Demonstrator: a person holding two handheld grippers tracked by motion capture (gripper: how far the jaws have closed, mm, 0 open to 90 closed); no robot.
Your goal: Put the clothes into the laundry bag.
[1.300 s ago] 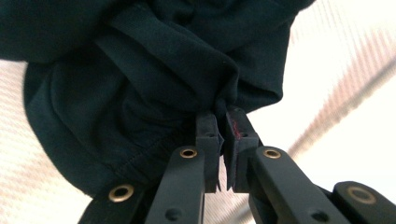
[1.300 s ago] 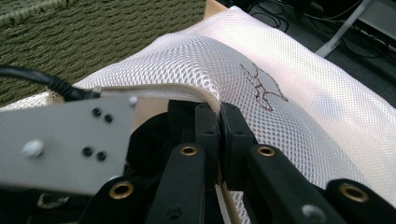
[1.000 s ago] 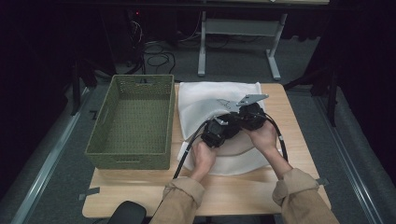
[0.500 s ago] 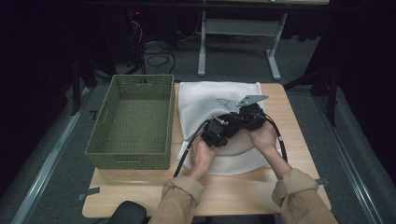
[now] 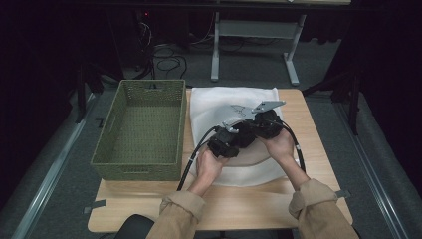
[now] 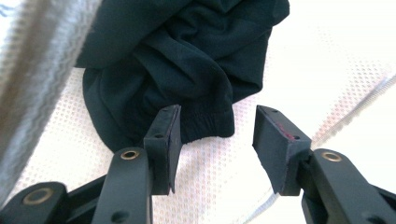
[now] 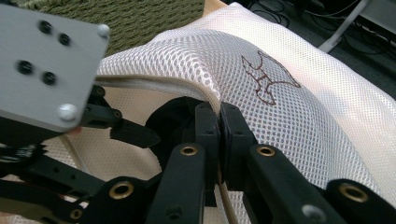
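Note:
A white mesh bag [image 5: 234, 102] lies on the table, with a dark garment [image 6: 187, 60] inside it. My right gripper [image 7: 219, 126] is shut on the bag's corded rim [image 7: 154, 83] and holds the mouth lifted. In the left gripper view, my left gripper [image 6: 217, 135] reaches into the bag. Its jaws have just been opening and now stand apart, with the garment's hem [image 6: 205, 126] lying loose just beyond them and neither pad pressing on it. In the high view both grippers [image 5: 244, 134] meet over the middle of the bag.
A green woven basket [image 5: 142, 127] stands at the left of the wooden table [image 5: 318, 164], right beside the bag. Black cables [image 5: 191, 159] trail from the grippers towards the person. Dark floor, a stand and wires lie beyond the table's far edge.
The left hand with its gripper has risen a little and eased back from the bag's mouth. The right hand and the lifted rim have stayed put.

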